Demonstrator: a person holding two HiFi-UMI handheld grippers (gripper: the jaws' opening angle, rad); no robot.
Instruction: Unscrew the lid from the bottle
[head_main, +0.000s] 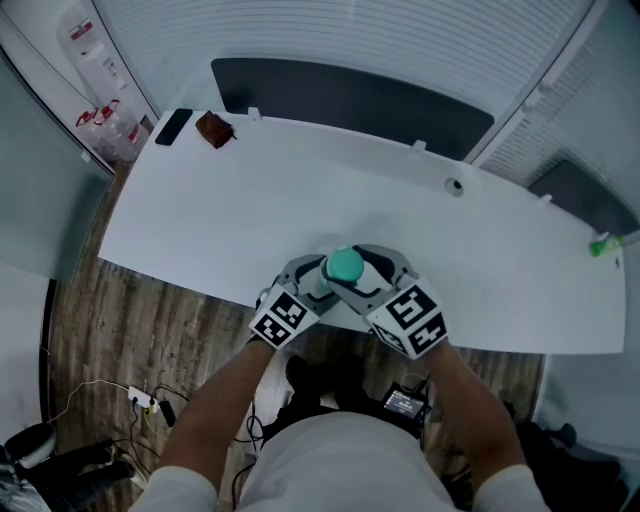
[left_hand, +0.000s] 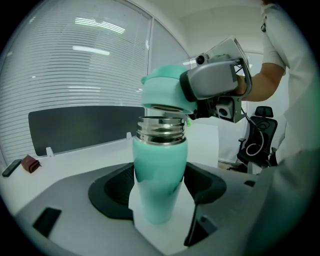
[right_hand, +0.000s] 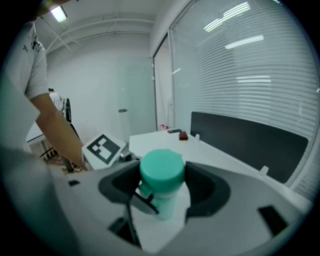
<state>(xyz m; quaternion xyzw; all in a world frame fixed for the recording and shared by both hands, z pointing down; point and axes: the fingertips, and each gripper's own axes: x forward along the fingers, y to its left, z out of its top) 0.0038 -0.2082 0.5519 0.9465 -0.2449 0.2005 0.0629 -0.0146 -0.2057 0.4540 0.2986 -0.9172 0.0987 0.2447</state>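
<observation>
Both clamped above white desk (head_main: 300, 200), blinds (head_main: 350, 35) behind — left tool (left_hand: 160, 192) on bottle (left_hand: 159, 160), right tool (right_hand: 162, 190) on lid (right_hand: 161, 169)

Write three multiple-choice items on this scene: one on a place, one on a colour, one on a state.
1. Where does the small brown object lie?
A) at the white table's far left corner, beside the black phone
B) under the chair
C) on the floor

2. What colour is the bottle's bare threaded neck?
A) teal
B) silver metal
C) black

3. How is the lid?
A) screwed fully down
B) lying on the table
C) off the threads, held just above the neck by the right gripper

Answers:
1 A: the head view shows the brown object next to the phone at that corner.
2 B: the neck shines like steel above the teal body.
3 C: the left gripper view shows bare threads and a gap under the lid, while the left gripper clamps the bottle.
</observation>
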